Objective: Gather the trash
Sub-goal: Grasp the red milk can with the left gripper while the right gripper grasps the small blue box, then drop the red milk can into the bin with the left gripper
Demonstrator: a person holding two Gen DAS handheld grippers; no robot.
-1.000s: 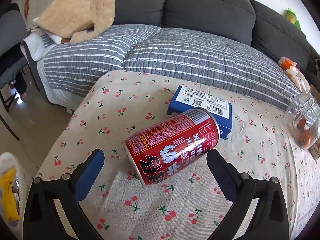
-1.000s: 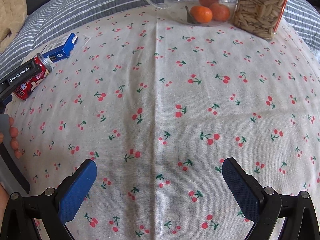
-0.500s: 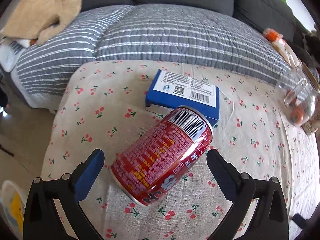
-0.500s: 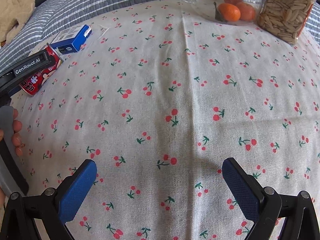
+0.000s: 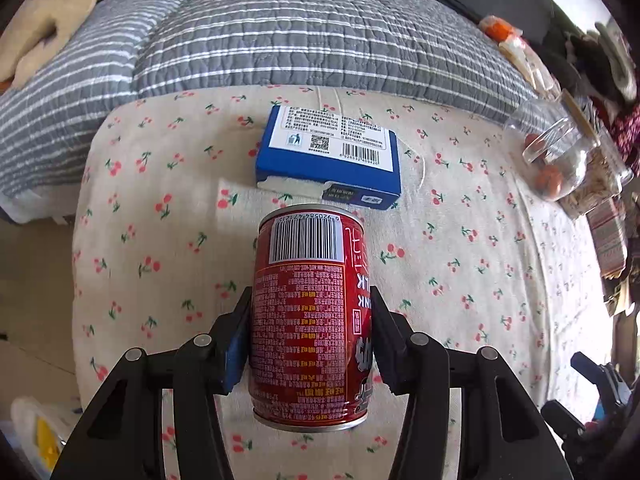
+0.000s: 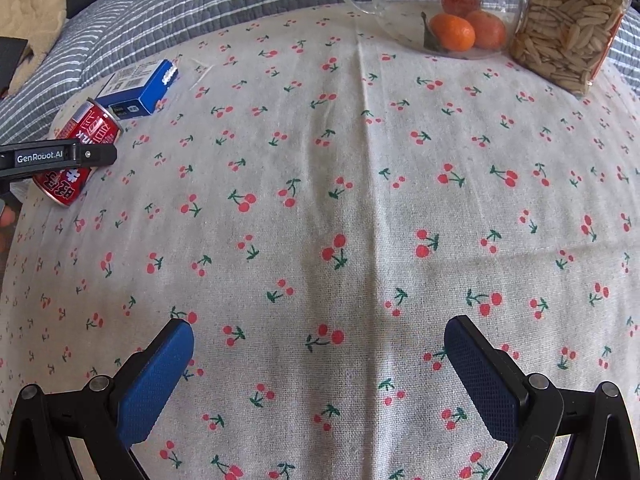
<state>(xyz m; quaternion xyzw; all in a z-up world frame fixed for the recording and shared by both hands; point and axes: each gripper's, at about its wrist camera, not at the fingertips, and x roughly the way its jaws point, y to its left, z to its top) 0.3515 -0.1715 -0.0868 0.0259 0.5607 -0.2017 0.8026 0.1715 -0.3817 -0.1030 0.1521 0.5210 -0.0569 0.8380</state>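
A red drink can (image 5: pixel 304 248) lies on its side on the cherry-print tablecloth (image 5: pixel 460 280), its barcode end pointing away from me. My left gripper (image 5: pixel 311 300) straddles the can's middle; its jaws are closing and both blue pads touch the can's sides. Just beyond the can lies a blue and white carton (image 5: pixel 328 156). In the right wrist view the can (image 6: pixel 86 128) and carton (image 6: pixel 140 90) sit at the far left, with one left finger (image 6: pixel 92 155) across the can. My right gripper (image 6: pixel 320 330) hovers open over bare cloth, holding nothing.
A tipped glass jar with oranges (image 6: pixel 440 12) and a jar of seeds (image 6: pixel 568 24) stand at the table's far right. A sofa with a grey striped quilt (image 5: pixel 320 40) and a beige blanket (image 5: pixel 52 20) lies behind. A white bag (image 5: pixel 36 432) sits on the floor at left.
My left gripper turned until the can lay lengthwise between its fingers, then its wide jaws came in against the can's sides. The right gripper stayed open in place.
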